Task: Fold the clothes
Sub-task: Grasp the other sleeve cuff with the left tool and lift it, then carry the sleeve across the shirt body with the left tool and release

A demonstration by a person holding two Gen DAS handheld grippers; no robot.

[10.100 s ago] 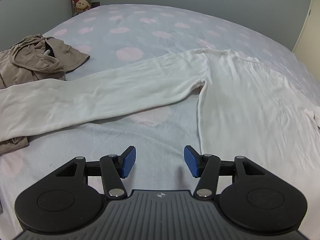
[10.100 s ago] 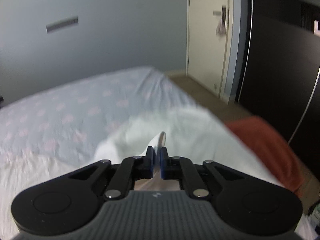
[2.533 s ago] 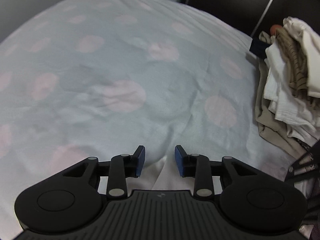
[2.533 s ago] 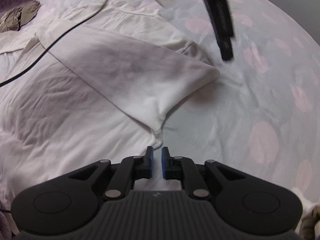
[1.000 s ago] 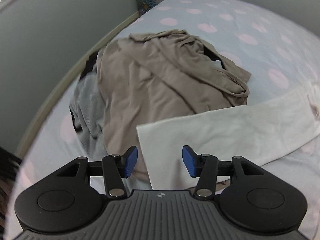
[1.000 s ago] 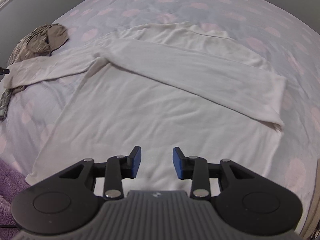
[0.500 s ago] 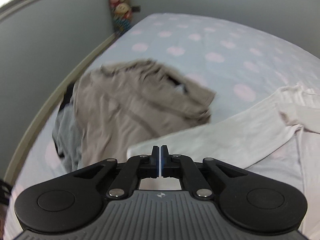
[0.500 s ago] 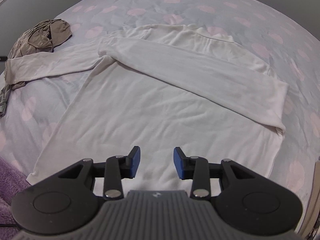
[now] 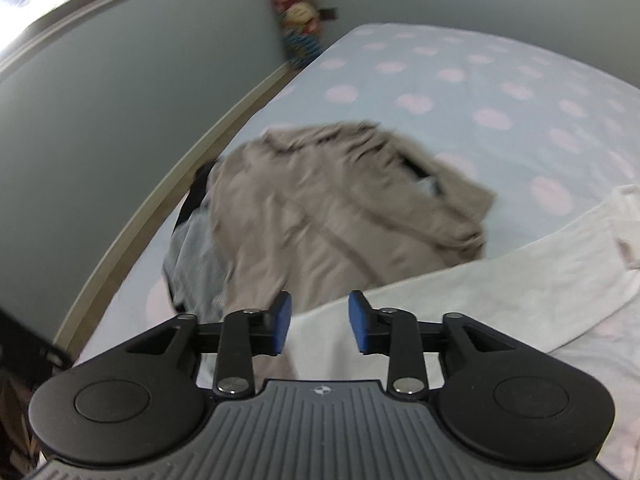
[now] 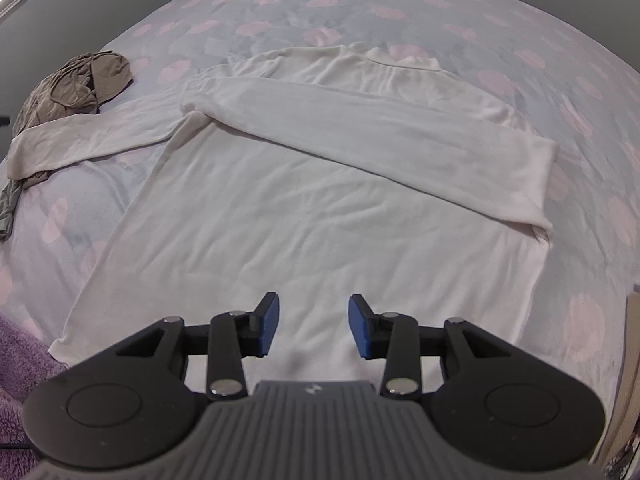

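Garments counted on the bed (image 10: 500, 32): three. One white long-sleeved top (image 10: 304, 216) is laid flat; two sleeves are counted on it, one folded across the body, one stretched out to the side. One beige garment (image 9: 328, 208) is seen crumpled near the bed edge, and one grey striped garment (image 9: 196, 264) lies partly under it. One purple fluffy textile (image 10: 20, 356) is noted at the near corner. A cluster of plush toys (image 9: 298, 4) is visible by the wall; the number cannot be resolved through blur.
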